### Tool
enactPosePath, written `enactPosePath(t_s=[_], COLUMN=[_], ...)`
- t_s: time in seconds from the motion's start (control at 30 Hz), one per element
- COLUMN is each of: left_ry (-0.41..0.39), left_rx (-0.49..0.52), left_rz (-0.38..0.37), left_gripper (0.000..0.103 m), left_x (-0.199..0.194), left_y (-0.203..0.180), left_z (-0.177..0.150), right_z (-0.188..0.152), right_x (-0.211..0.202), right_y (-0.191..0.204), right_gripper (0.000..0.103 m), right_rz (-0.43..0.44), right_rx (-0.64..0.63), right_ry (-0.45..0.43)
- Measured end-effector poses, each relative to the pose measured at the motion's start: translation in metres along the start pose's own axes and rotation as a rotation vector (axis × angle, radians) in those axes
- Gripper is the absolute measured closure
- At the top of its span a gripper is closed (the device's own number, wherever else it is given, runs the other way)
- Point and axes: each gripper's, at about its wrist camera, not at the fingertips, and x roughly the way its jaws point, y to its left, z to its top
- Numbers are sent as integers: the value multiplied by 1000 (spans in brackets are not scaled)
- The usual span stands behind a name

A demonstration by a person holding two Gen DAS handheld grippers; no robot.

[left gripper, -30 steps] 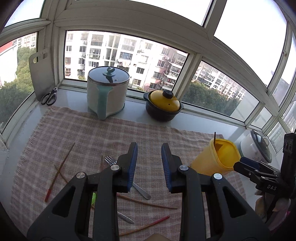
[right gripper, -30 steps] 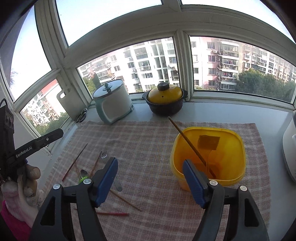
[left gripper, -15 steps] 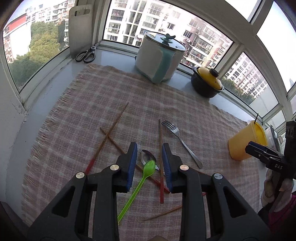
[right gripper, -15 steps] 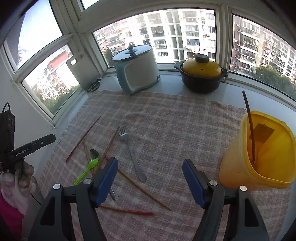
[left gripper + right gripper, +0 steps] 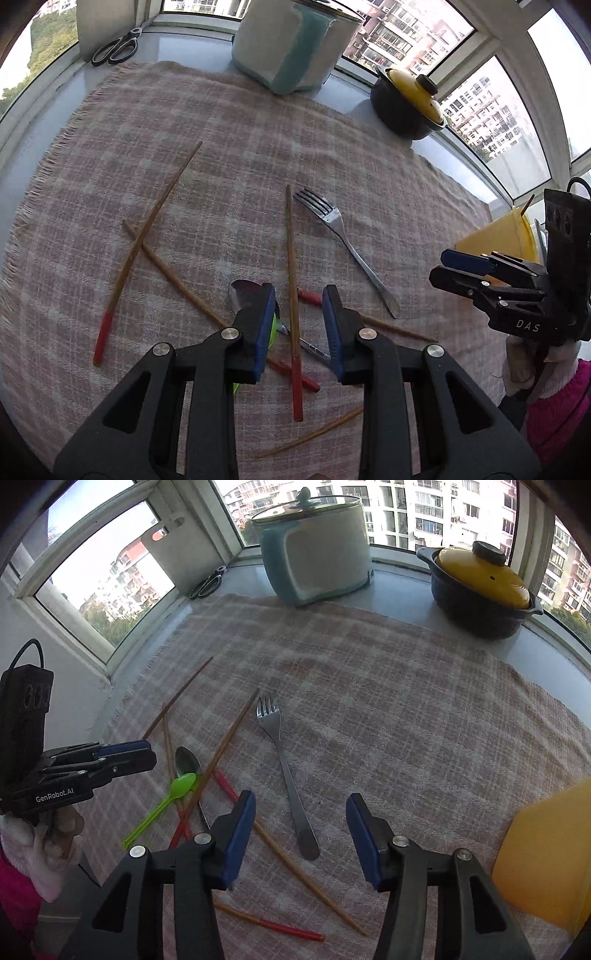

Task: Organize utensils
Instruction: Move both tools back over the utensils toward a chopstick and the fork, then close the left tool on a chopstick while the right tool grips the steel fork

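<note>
Lower now, the left gripper [image 5: 298, 295] straddles a red-tipped chopstick [image 5: 291, 266] mid-cloth, jaws apart, gripping nothing; the right gripper [image 5: 301, 808] gapes over the fork [image 5: 291, 786].

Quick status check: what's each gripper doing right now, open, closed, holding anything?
Left gripper: open, empty, straddling a red-tipped chopstick.
Right gripper: open, empty, over the fork handle.

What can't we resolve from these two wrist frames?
- Green spoon: left wrist view, mostly behind the left gripper finger.
- Yellow container: right wrist view, cut by the frame edge; contents unseen.
- Yellow container: left wrist view, partly behind the right gripper.
- Metal spoon handle: right wrist view, under chopsticks.
</note>
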Motion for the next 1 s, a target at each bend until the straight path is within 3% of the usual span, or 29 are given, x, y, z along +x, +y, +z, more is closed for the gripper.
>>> enactPosePath(t_s=[0.33,0.9,1.0], left_ry=[86,133,131], left_rx=[7,9,10], left_rz=[19,55,69], left_gripper=[86,87,95], left_x=[48,79,80], left_y=[-8,0,1], left_z=[26,36,37], right_z=[15,27,29], right_x=[46,81,87], right_y=[-1,8,10], right_gripper=[69,78,80], right_rz=[25,54,51], right_rx=[-13,-45,-49], right_ry=[99,154,162])
